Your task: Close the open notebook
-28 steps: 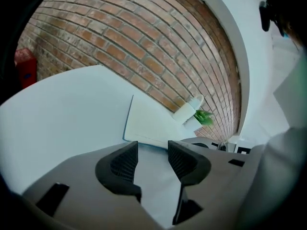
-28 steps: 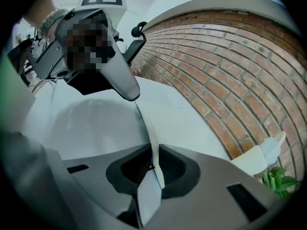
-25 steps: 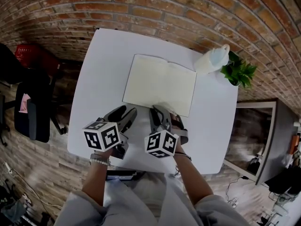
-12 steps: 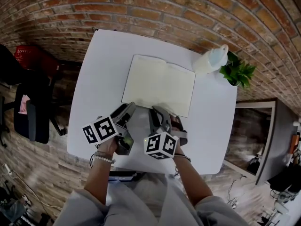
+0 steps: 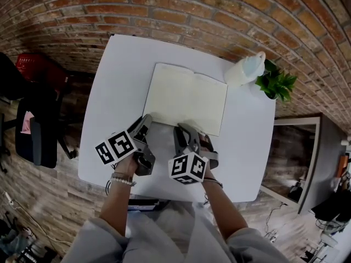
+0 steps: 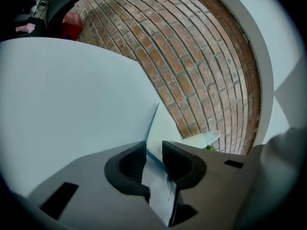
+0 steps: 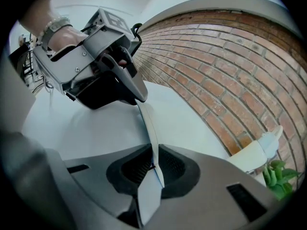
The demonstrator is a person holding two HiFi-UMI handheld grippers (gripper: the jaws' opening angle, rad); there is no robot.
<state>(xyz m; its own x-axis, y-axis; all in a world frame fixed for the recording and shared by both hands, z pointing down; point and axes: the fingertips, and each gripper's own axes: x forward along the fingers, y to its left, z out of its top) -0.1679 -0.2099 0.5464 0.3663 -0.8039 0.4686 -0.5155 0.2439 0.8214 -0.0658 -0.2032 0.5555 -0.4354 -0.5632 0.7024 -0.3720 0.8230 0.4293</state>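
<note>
The open notebook (image 5: 186,97) lies with cream pages up in the middle of the white table (image 5: 118,86). My right gripper (image 5: 184,129) is at its near edge, shut on a thin lifted edge of the notebook (image 7: 148,121) that stands between its pads (image 7: 154,164). My left gripper (image 5: 146,119) is at the notebook's near left corner. Its jaws (image 6: 154,150) are closing with the notebook corner (image 6: 163,128) between them, and a gap still shows on both sides. In the right gripper view the left gripper (image 7: 136,92) sits at the far end of the same edge.
A white jug (image 5: 247,69) and a green plant (image 5: 278,84) stand at the table's far right corner by the brick wall. A black chair (image 5: 35,127) and a red crate (image 5: 33,64) are on the floor to the left.
My left gripper has rolled and moved forward to the notebook's near left corner, and its jaws have narrowed. The right gripper and the notebook have stayed put.
</note>
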